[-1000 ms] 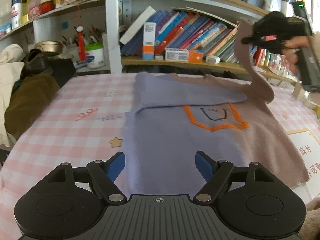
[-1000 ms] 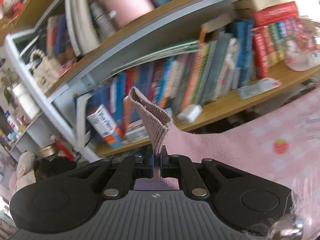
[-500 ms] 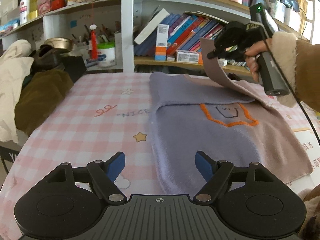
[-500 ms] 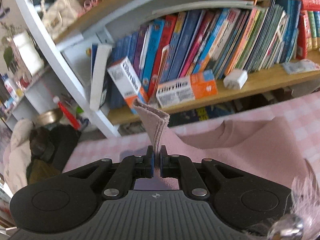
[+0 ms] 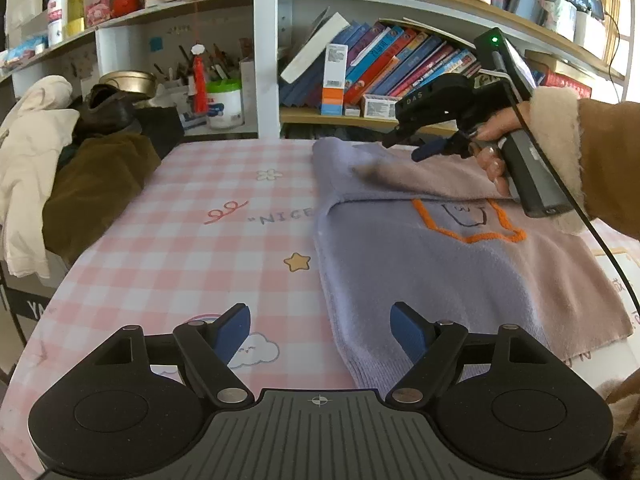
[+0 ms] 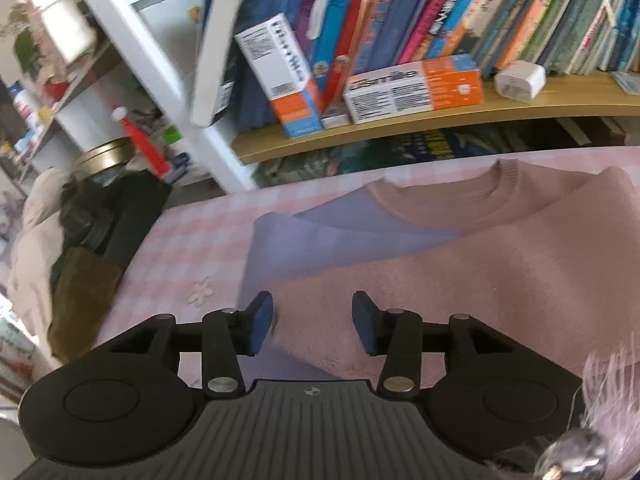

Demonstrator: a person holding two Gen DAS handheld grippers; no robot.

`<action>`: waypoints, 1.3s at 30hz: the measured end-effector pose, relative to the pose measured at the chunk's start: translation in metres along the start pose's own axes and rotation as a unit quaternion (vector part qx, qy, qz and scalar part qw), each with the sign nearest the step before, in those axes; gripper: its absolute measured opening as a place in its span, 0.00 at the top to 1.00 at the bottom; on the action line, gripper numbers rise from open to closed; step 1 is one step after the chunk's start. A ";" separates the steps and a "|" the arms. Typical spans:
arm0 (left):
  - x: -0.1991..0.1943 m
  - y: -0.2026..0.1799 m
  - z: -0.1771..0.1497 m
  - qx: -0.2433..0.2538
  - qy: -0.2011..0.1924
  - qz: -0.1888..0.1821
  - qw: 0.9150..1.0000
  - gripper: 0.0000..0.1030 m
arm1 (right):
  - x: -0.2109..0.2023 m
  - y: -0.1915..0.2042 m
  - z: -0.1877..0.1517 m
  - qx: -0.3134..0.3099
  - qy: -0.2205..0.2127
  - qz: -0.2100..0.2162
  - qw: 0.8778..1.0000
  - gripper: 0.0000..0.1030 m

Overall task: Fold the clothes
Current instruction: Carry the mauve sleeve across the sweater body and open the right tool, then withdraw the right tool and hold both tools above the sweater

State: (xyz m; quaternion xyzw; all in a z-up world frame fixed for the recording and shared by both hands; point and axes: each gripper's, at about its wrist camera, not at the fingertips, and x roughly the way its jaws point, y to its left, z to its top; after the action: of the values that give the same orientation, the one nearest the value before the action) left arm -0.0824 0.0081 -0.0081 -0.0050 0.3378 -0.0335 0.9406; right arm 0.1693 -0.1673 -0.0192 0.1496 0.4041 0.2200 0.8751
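A lavender and dusty-pink sweater [image 5: 420,264] with an orange-outlined motif lies flat on the pink checked table [image 5: 200,240]. Its pink sleeve [image 5: 432,178] is folded across the chest and rests on the body. Just above that sleeve, my right gripper [image 5: 400,150] has its jaws opening; in the right wrist view the right gripper [image 6: 312,320] hovers over the sleeve [image 6: 440,280] with nothing pinched between the pads. My left gripper [image 5: 320,330] stands open above the sweater's near left hem corner, holding nothing.
A heap of cream and brown clothes [image 5: 80,184] covers the table's left side. A bookshelf [image 5: 380,76] with books and boxes runs along the far edge. A white tub [image 5: 224,104] stands on the shelf. A printed card [image 5: 616,264] lies at the right.
The right gripper carried the pink sleeve down and leftward over the sweater, then let go; the sleeve now lies flat. The left gripper shifted slightly to the left.
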 end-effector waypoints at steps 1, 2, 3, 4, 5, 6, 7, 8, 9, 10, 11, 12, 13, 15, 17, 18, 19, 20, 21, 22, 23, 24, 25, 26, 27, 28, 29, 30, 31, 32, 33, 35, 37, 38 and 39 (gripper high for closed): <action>0.000 0.000 0.001 0.000 -0.002 -0.001 1.000 0.23 | -0.004 0.001 -0.001 0.000 0.002 0.005 1.000 0.57; 0.001 -0.001 0.001 0.000 -0.003 -0.002 1.000 0.23 | -0.009 0.002 -0.003 0.000 0.003 0.008 1.000 0.57; 0.001 -0.001 0.002 -0.001 -0.004 -0.003 1.000 0.23 | -0.014 0.002 -0.006 -0.001 0.004 0.011 1.000 0.56; 0.002 -0.002 0.002 -0.001 -0.005 -0.004 1.000 0.23 | -0.020 0.000 -0.008 0.000 0.005 0.012 1.000 0.56; 0.003 -0.002 0.003 -0.002 -0.006 -0.005 1.000 0.23 | -0.026 -0.002 -0.011 0.004 0.007 0.012 1.000 0.56; 0.004 -0.003 0.003 -0.004 -0.006 -0.006 1.000 0.23 | -0.032 -0.005 -0.015 0.009 0.008 0.013 1.000 0.56; 0.005 -0.003 0.004 -0.005 -0.006 -0.007 1.000 0.23 | -0.040 -0.008 -0.019 0.014 0.010 0.012 1.000 0.56; 0.006 -0.004 0.004 -0.006 -0.005 -0.009 1.000 0.23 | -0.047 -0.012 -0.024 0.019 0.011 0.011 1.000 0.56; 0.008 -0.004 0.005 -0.007 -0.005 -0.011 1.000 0.23 | -0.055 -0.015 -0.029 0.021 0.012 0.007 1.000 0.56; 0.009 -0.005 0.006 -0.008 -0.005 -0.015 1.000 0.23 | -0.063 -0.019 -0.035 0.022 0.013 0.002 1.000 0.56; 0.011 -0.007 0.006 -0.008 -0.006 -0.019 1.000 0.23 | -0.071 -0.023 -0.042 0.023 0.012 -0.005 1.000 0.56; 0.013 -0.008 0.007 -0.008 -0.005 -0.022 1.000 0.23 | -0.080 -0.026 -0.049 0.024 0.011 -0.012 1.000 0.55; 0.015 -0.011 0.008 -0.007 -0.004 -0.026 1.000 0.23 | -0.089 -0.030 -0.056 0.026 0.010 -0.020 0.999 0.55; 0.018 -0.016 0.010 -0.005 -0.002 -0.035 0.999 0.23 | -0.106 -0.036 -0.069 0.022 0.007 -0.036 0.999 0.55; 0.021 -0.022 0.012 0.002 0.001 -0.044 0.999 0.23 | -0.122 -0.041 -0.082 0.014 0.000 -0.058 0.998 0.55; 0.021 -0.026 0.012 0.007 0.001 -0.048 0.999 0.23 | -0.130 -0.044 -0.088 0.010 -0.005 -0.071 0.997 0.55; 0.021 -0.029 0.012 0.010 0.002 -0.051 0.999 0.23 | -0.138 -0.047 -0.094 0.006 -0.011 -0.085 0.996 0.55; 0.021 -0.032 0.012 0.013 0.002 -0.054 0.998 0.23 | -0.146 -0.050 -0.099 0.004 -0.016 -0.096 0.995 0.55; 0.021 -0.035 0.013 0.015 0.003 -0.056 0.998 0.23 | -0.154 -0.053 -0.105 0.003 -0.021 -0.107 0.994 0.55; 0.020 -0.038 0.013 0.016 0.003 -0.058 0.998 0.23 | -0.161 -0.056 -0.110 0.003 -0.025 -0.116 0.993 0.55; 0.020 -0.041 0.013 0.016 0.003 -0.059 0.998 0.23 | -0.167 -0.058 -0.116 0.002 -0.027 -0.124 0.992 0.55; 0.019 -0.043 0.012 0.015 0.003 -0.058 0.998 0.23 | -0.174 -0.061 -0.121 0.000 -0.030 -0.132 0.991 0.55; 0.019 -0.046 0.012 0.014 0.004 -0.057 0.998 0.23 | -0.181 -0.062 -0.128 -0.002 -0.032 -0.140 0.990 0.54; 0.019 -0.048 0.012 0.012 0.006 -0.054 0.998 0.23 | -0.186 -0.064 -0.134 -0.002 -0.033 -0.146 0.989 0.52; 0.019 -0.050 0.011 0.009 0.009 -0.051 0.999 0.23 | -0.192 -0.066 -0.140 0.000 -0.034 -0.148 0.988 0.51; 0.019 -0.052 0.010 0.007 0.012 -0.047 0.999 0.23 | -0.197 -0.068 -0.146 0.003 -0.035 -0.151 0.988 0.51; 0.018 -0.054 0.009 0.005 0.016 -0.043 0.999 0.23 | -0.201 -0.070 -0.150 0.007 -0.035 -0.151 0.988 0.49; 0.017 -0.057 0.009 0.003 0.018 -0.039 0.999 0.23 | -0.206 -0.073 -0.155 0.012 -0.035 -0.150 0.988 0.48; 0.015 -0.059 0.008 0.001 0.019 -0.034 0.999 0.23 | -0.211 -0.076 -0.160 0.020 -0.035 -0.149 0.988 0.47; 0.013 -0.061 0.008 -0.002 0.019 -0.030 0.999 0.23 | -0.216 -0.079 -0.164 0.028 -0.034 -0.148 0.988 0.46; 0.011 -0.064 0.008 -0.005 0.020 -0.026 0.999 0.23 | -0.221 -0.082 -0.169 0.035 -0.033 -0.147 0.988 0.46; 0.006 -0.071 0.007 -0.009 0.022 -0.022 0.999 0.23 | -0.230 -0.087 -0.177 0.045 -0.032 -0.146 0.988 0.45; 0.003 -0.081 0.002 -0.010 0.029 -0.022 0.999 0.23 | -0.241 -0.091 -0.184 0.046 -0.033 -0.147 0.988 0.42; 0.002 -0.087 -0.001 -0.009 0.035 -0.022 0.999 0.23 | -0.247 -0.093 -0.189 0.044 -0.035 -0.148 0.987 0.41; 0.000 -0.094 -0.005 -0.008 0.043 -0.023 0.999 0.23 | -0.252 -0.095 -0.193 0.043 -0.034 -0.150 0.987 0.41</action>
State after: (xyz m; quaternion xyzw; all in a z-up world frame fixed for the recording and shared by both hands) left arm -0.0909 -0.0855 -0.0088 -0.0185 0.3784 -0.0526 0.9239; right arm -0.1002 -0.3602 -0.0207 0.1320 0.4010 0.0635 0.9043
